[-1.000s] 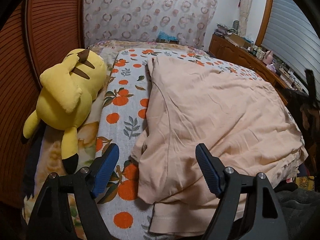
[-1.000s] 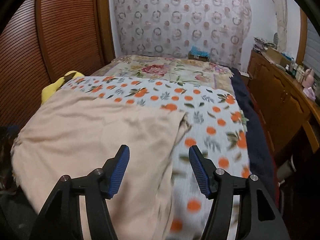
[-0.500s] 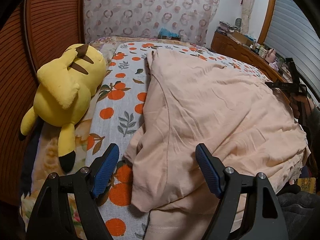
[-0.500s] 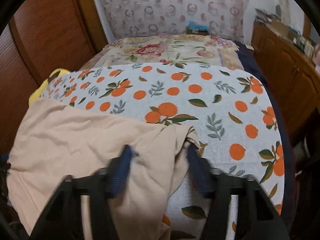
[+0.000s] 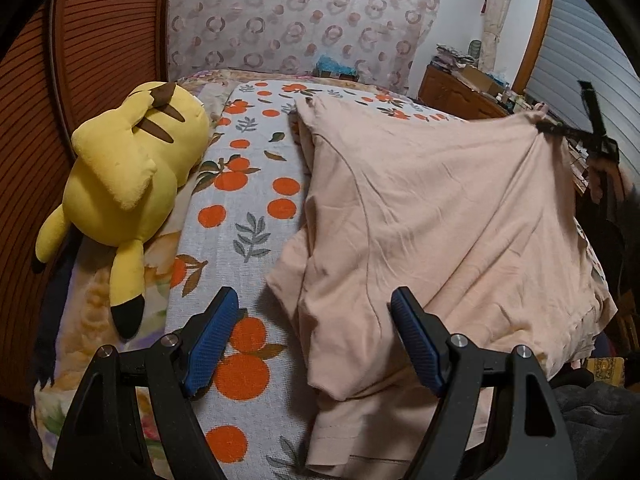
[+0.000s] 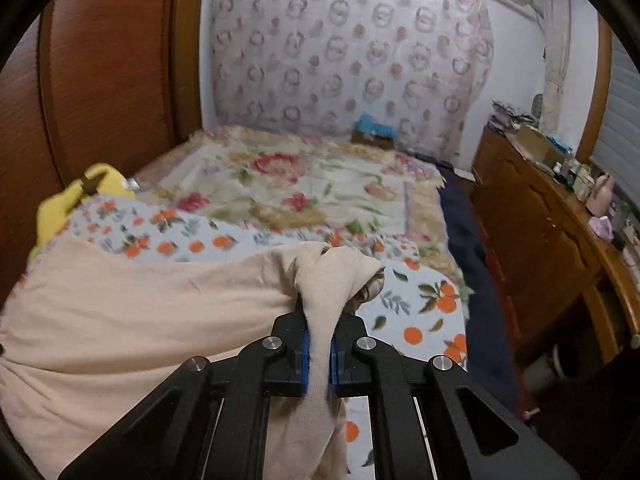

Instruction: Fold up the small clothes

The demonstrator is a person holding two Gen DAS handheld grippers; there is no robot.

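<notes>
A peach-coloured shirt (image 5: 432, 216) lies spread on the orange-print bedsheet (image 5: 248, 200). My left gripper (image 5: 312, 344) is open and empty, low over the shirt's near left sleeve. My right gripper (image 6: 319, 352) is shut on the shirt's far right corner (image 6: 328, 276) and holds it lifted above the bed. In the left wrist view the right gripper (image 5: 560, 130) shows at the far right, with the cloth pulled up into a peak under it.
A yellow plush toy (image 5: 128, 172) lies at the bed's left side by the wooden wall panel (image 5: 80, 60). A floral blanket (image 6: 304, 188) covers the far end of the bed. A cluttered wooden dresser (image 6: 552, 232) runs along the right side.
My right gripper moved down onto the shirt's far corner, shut on it and lifted it. The left gripper stayed open and moved slightly.
</notes>
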